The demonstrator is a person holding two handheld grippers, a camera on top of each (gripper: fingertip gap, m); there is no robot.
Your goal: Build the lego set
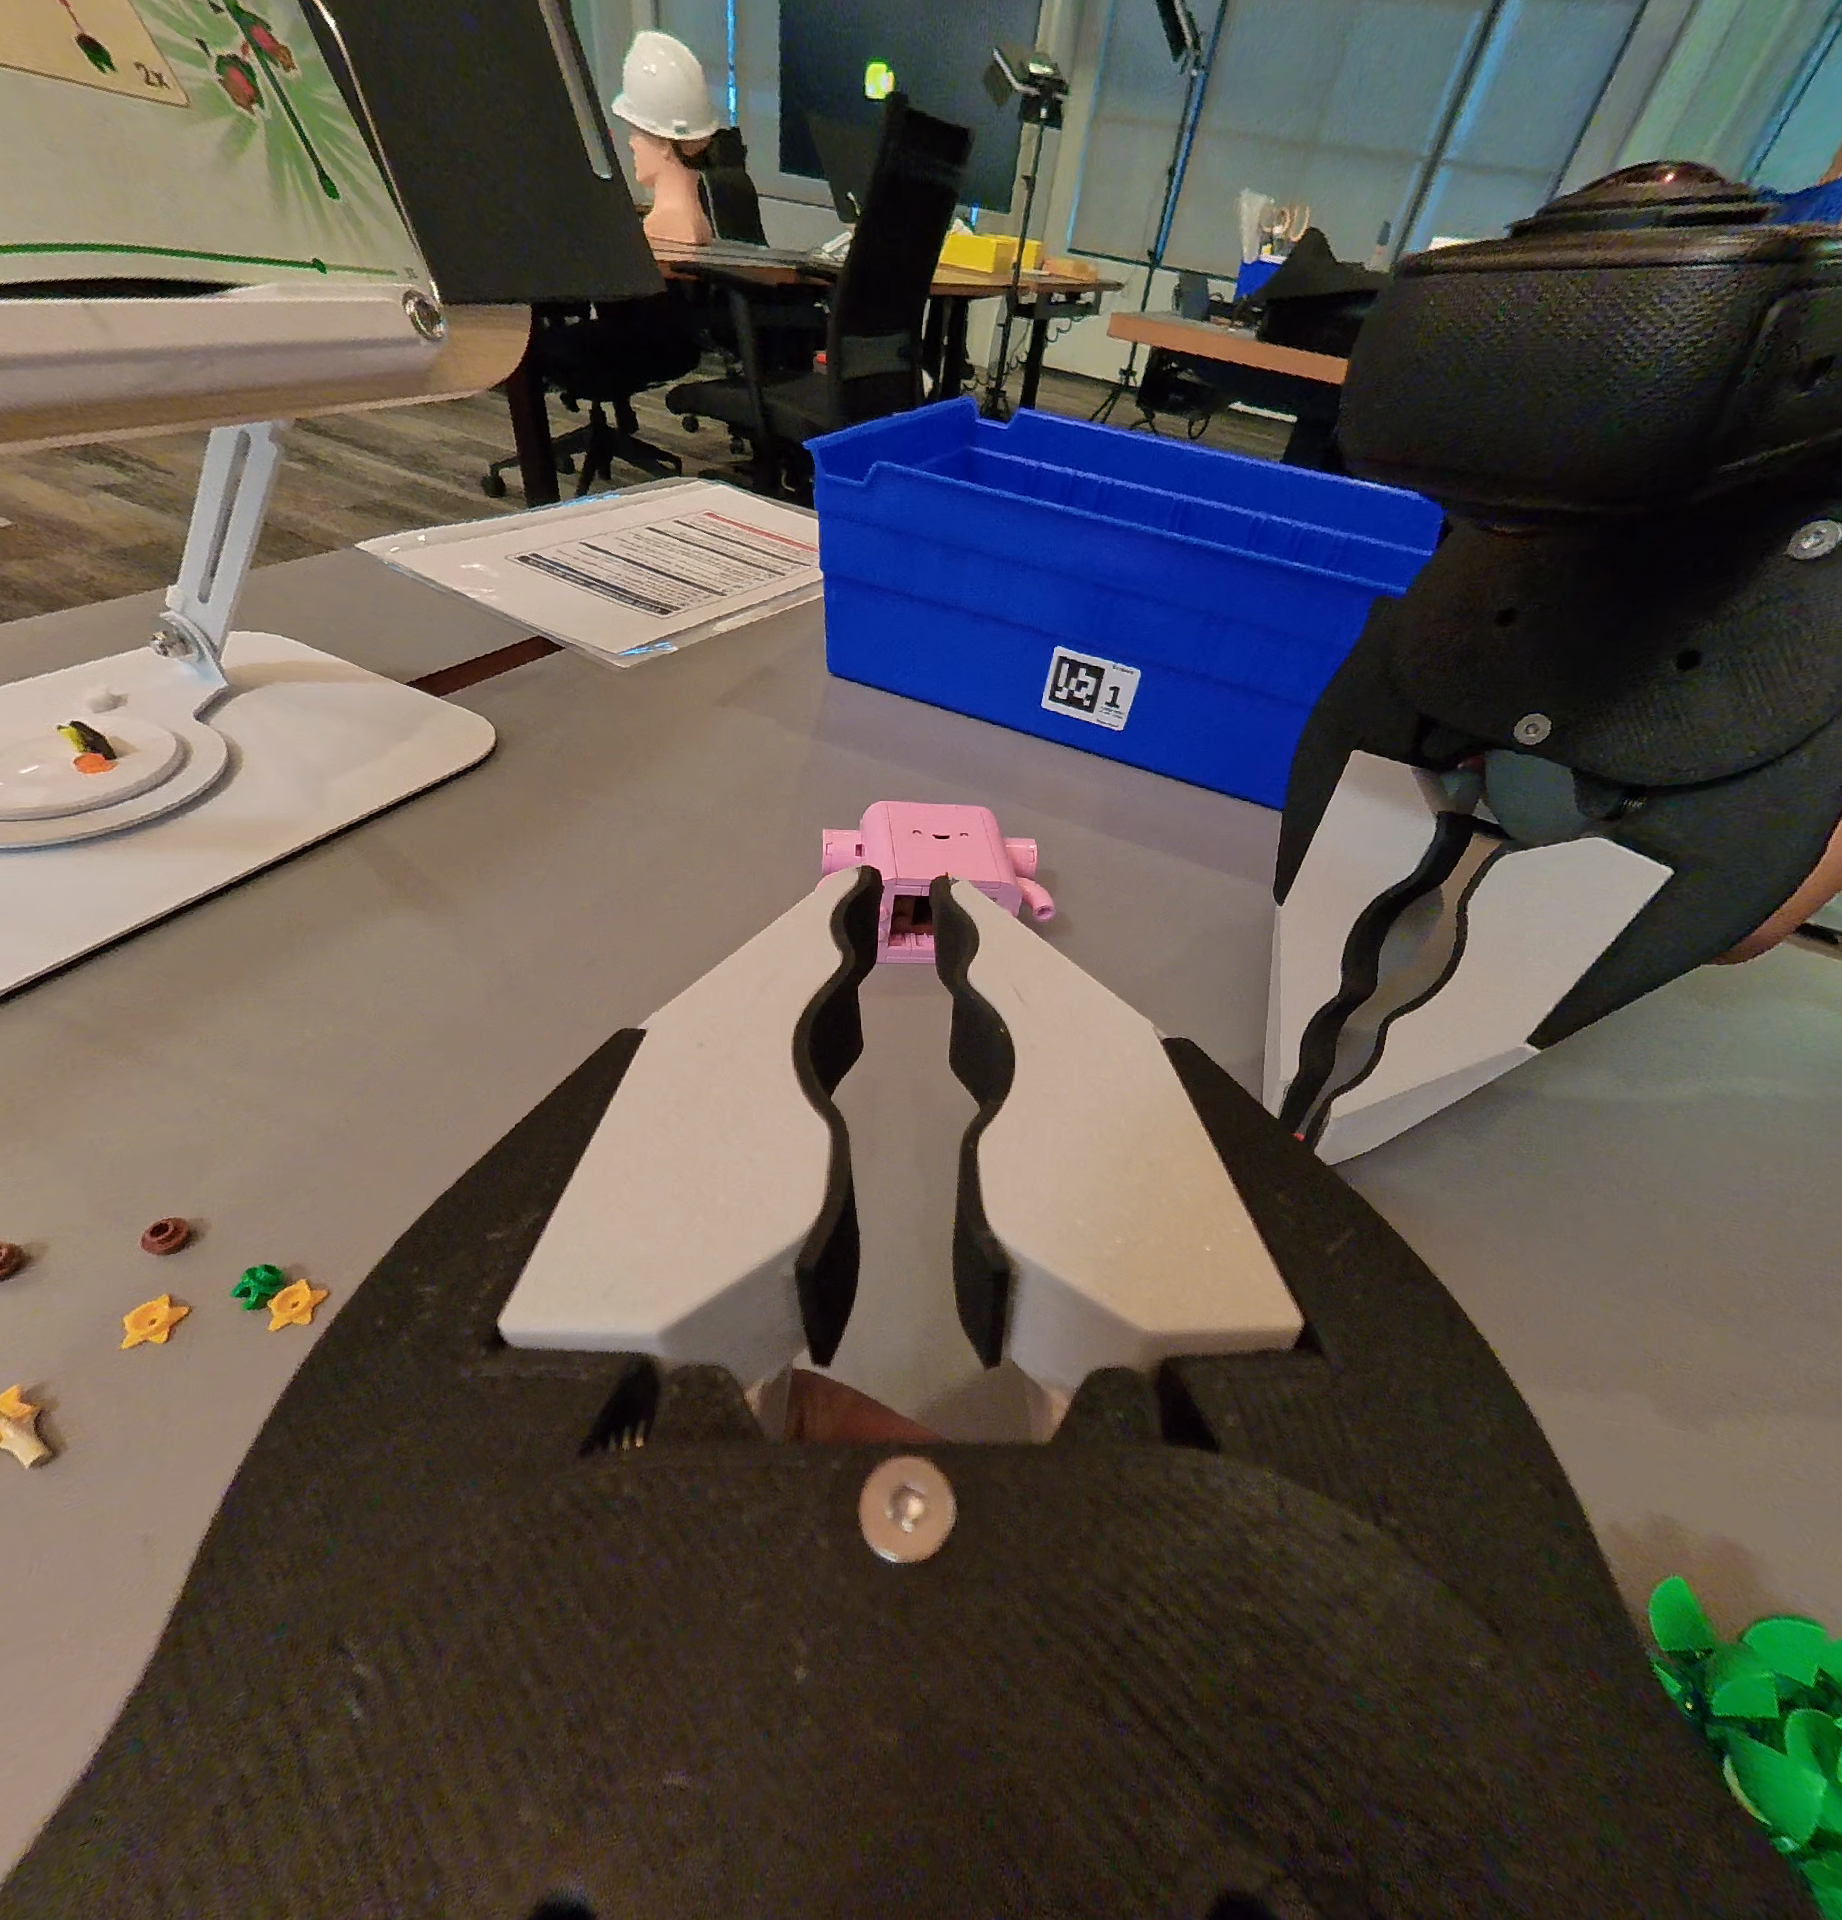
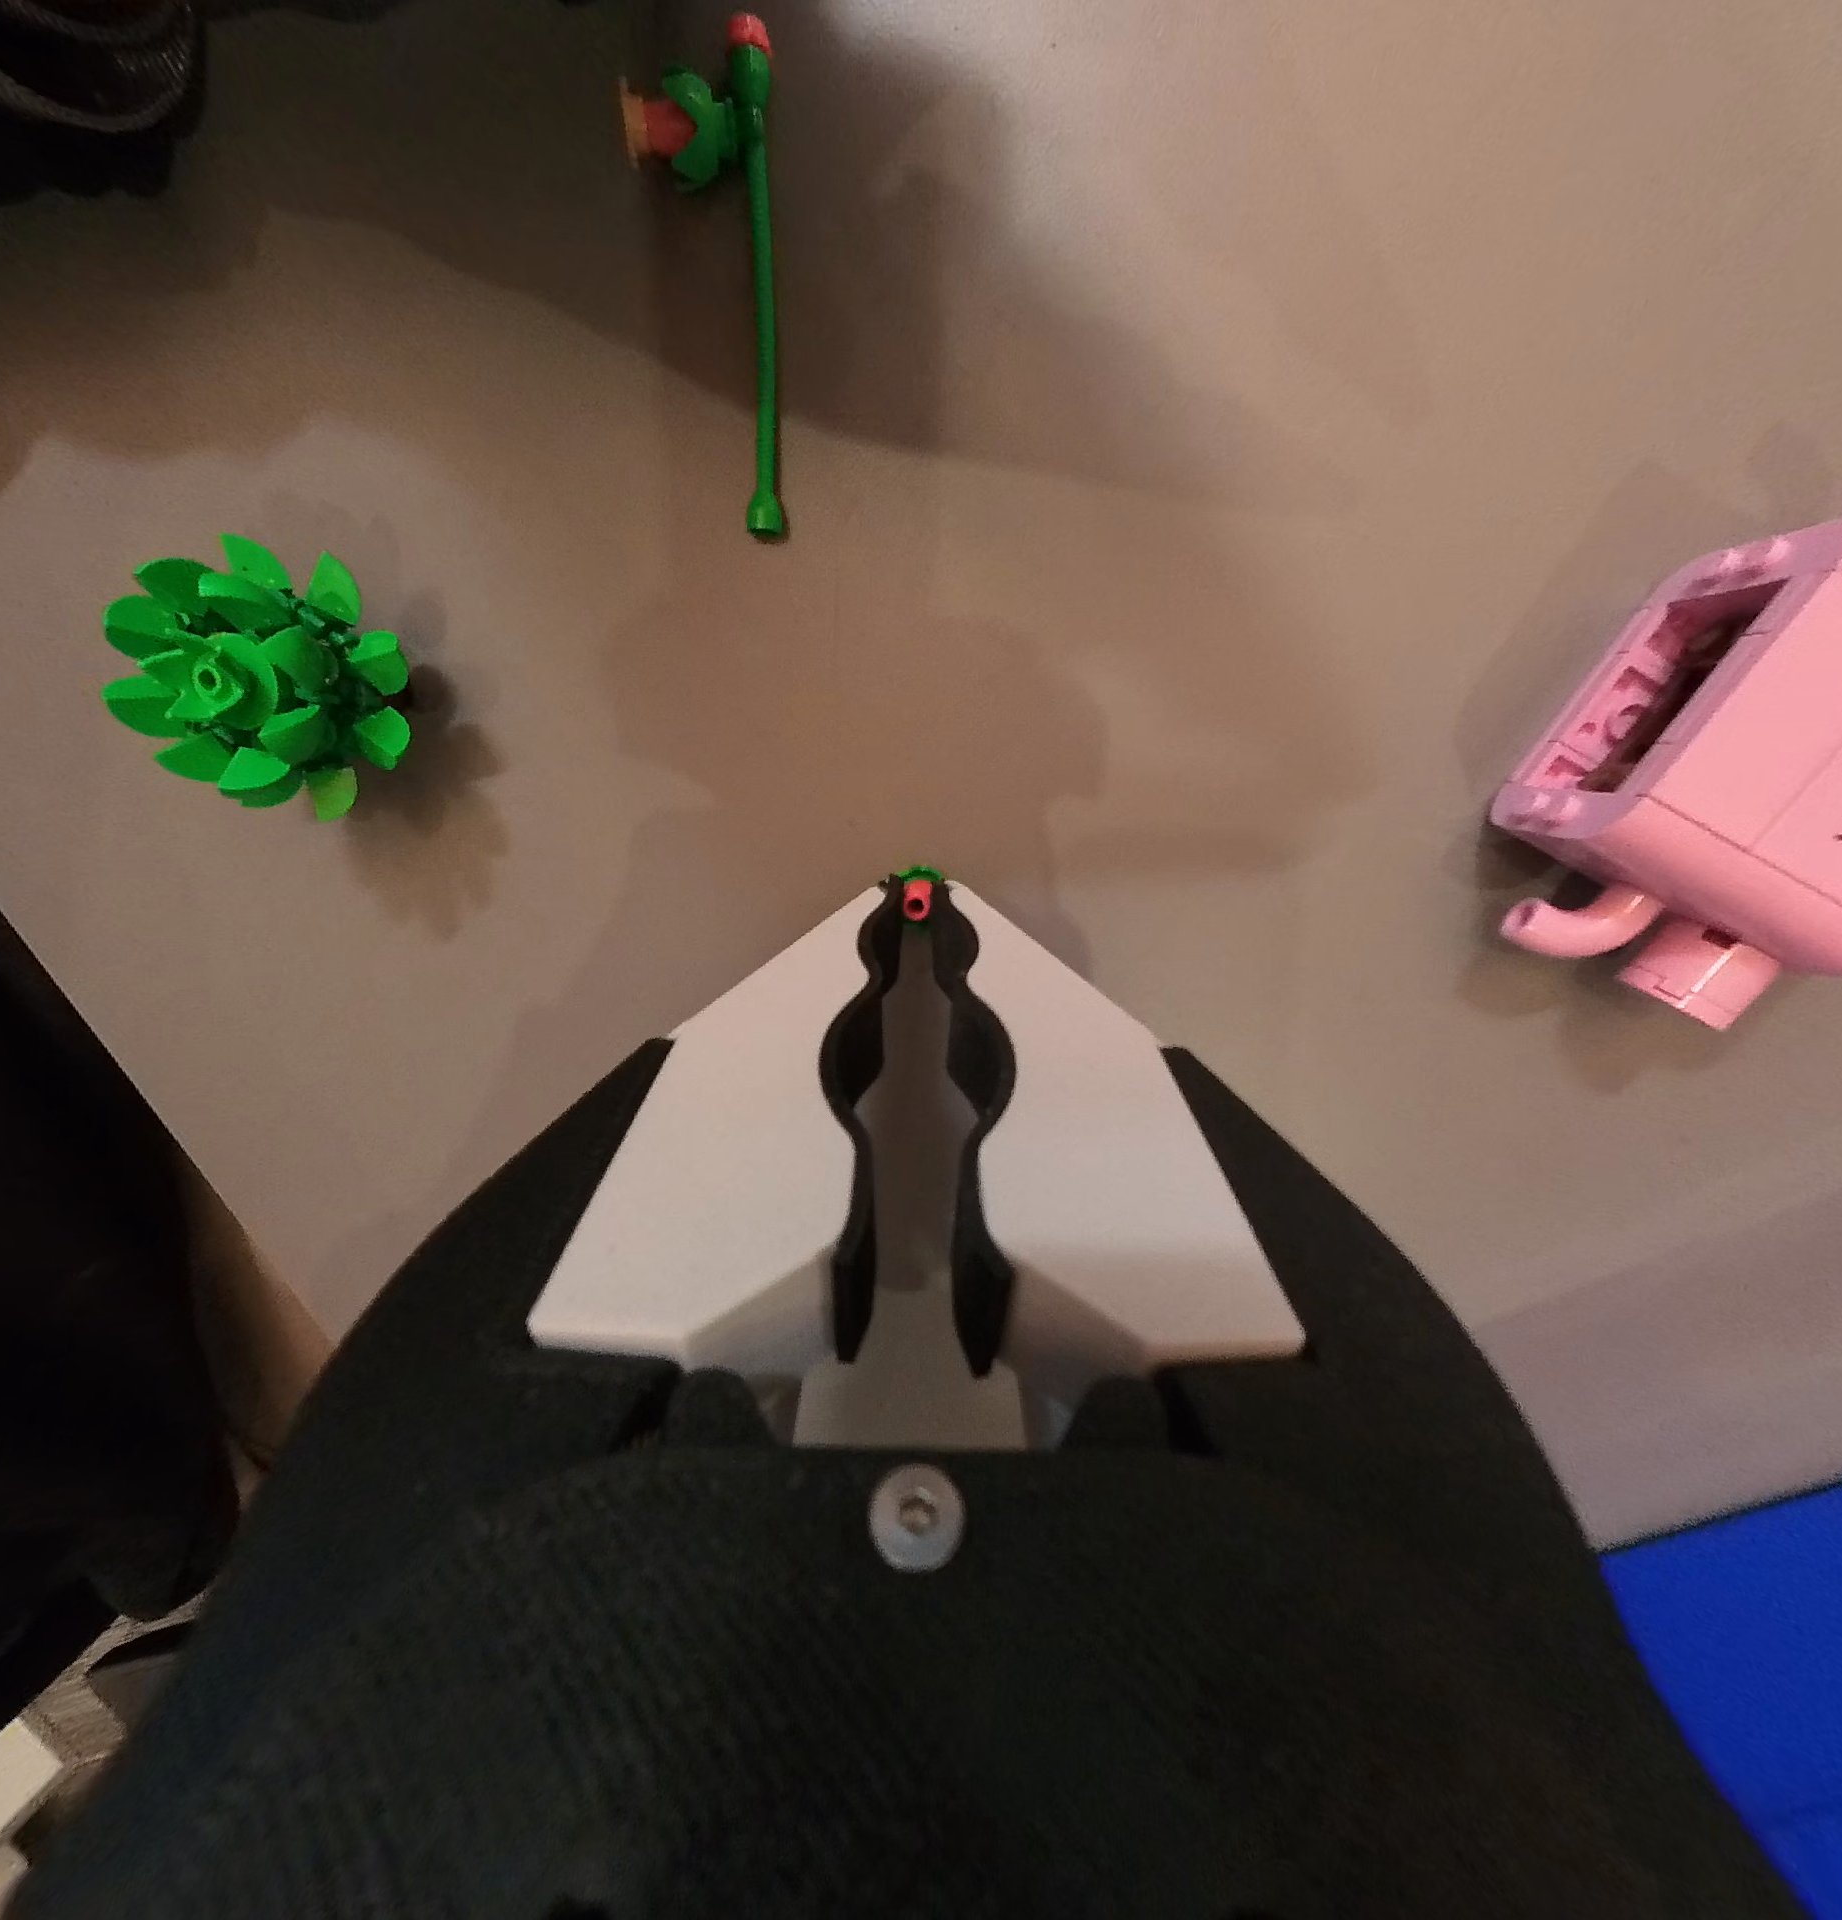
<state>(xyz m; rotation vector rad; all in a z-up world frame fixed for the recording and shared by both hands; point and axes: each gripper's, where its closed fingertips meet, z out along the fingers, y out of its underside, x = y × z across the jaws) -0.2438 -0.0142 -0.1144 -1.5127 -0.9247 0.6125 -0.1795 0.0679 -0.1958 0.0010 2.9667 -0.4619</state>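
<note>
A pink pot with a smiling face lies on its side on the grey table, also in the right wrist view. My left gripper is open and empty, its tips just in front of the pot's opening. My right gripper is shut on a small red and green flower piece above the table; in the left wrist view it hangs tips-down at the right. A green leafy plant and a green stem with red buds lie on the table.
A blue bin stands behind the pot. A tablet on a white stand is at the left, beside a laminated sheet. Small brown rounds, yellow stars and a green bit lie at the near left. There is about 12 cm between the tips of the two grippers. About 11 cm separates my right fingertips from the green leafy plant. My left wrist view looks at it from another angle.
</note>
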